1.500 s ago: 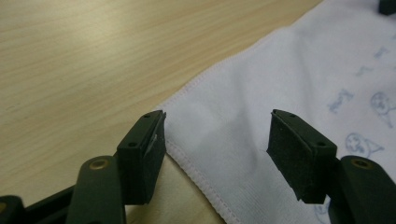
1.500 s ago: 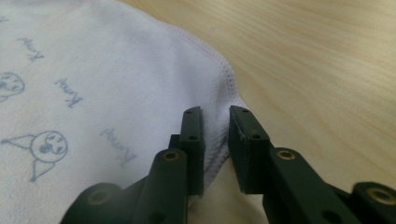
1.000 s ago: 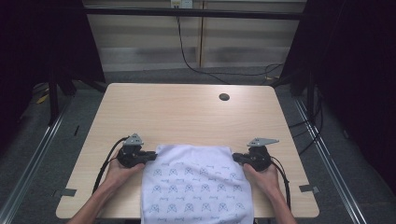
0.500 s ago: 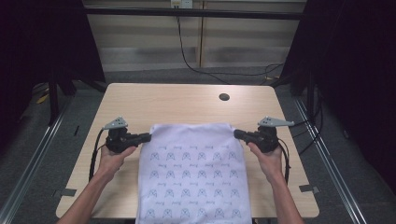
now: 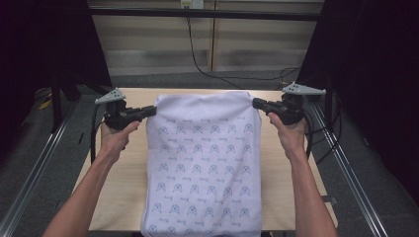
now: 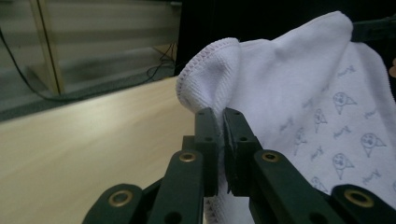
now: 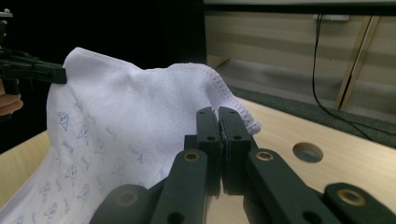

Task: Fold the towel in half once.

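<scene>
A white towel (image 5: 202, 163) printed with small blue figures hangs stretched between both grippers above the wooden table (image 5: 123, 182). My left gripper (image 5: 152, 111) is shut on the towel's top left corner; in the left gripper view the hemmed edge (image 6: 205, 74) bunches just above the closed jaws of my left gripper (image 6: 222, 122). My right gripper (image 5: 256, 103) is shut on the top right corner, and in the right gripper view the towel (image 7: 130, 126) drapes away from my right gripper (image 7: 218, 119). The towel's lower end falls past the table's near edge.
A round hole (image 7: 307, 152) is set in the tabletop near its far edge. Black cables (image 5: 207, 64) run along the floor behind the table. Metal rails (image 5: 346, 168) flank both sides. Dark curtains stand at the left and right.
Both hands have risen and moved apart a little, lifting the towel's top edge off the table until the cloth hangs in the air. Both grips have held.
</scene>
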Motion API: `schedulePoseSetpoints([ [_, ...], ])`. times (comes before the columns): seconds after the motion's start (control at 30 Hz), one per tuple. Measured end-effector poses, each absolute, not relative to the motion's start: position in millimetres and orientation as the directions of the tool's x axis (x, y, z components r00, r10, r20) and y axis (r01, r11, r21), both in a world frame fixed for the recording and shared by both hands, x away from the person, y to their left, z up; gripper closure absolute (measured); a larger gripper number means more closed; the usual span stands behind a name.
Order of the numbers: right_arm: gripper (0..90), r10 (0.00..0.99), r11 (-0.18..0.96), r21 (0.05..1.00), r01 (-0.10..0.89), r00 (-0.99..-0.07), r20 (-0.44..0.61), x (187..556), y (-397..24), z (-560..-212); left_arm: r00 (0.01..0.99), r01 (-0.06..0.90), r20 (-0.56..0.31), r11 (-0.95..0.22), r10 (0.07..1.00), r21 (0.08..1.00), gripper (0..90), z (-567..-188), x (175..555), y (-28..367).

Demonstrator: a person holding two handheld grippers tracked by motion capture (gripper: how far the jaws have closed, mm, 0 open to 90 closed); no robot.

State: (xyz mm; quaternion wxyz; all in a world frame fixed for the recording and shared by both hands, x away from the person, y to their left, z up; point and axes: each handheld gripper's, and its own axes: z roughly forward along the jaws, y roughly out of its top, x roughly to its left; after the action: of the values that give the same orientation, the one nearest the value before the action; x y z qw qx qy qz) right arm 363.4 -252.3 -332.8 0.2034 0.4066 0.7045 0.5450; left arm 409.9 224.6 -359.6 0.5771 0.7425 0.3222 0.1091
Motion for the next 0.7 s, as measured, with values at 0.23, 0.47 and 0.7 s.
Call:
schedulePoseSetpoints([
  [0.23,88.4,0.807,0.048,0.954,0.296,-0.574,0.138,368.1,-260.0,-297.3,0.777,0.278,-0.174,-0.082,0.606,0.957,85.5,-306.7,413.3,226.5],
  [0.47,88.5,0.817,0.028,0.977,0.212,-0.568,0.100,363.5,-262.2,-254.2,0.796,0.172,-0.070,-0.114,0.601,0.978,85.5,-271.9,397.5,226.3],
  [0.7,88.4,0.795,0.089,0.957,0.277,-0.598,0.099,337.2,-256.2,-302.2,0.810,0.238,-0.087,-0.191,0.579,0.952,85.4,-322.8,379.2,231.9],
])
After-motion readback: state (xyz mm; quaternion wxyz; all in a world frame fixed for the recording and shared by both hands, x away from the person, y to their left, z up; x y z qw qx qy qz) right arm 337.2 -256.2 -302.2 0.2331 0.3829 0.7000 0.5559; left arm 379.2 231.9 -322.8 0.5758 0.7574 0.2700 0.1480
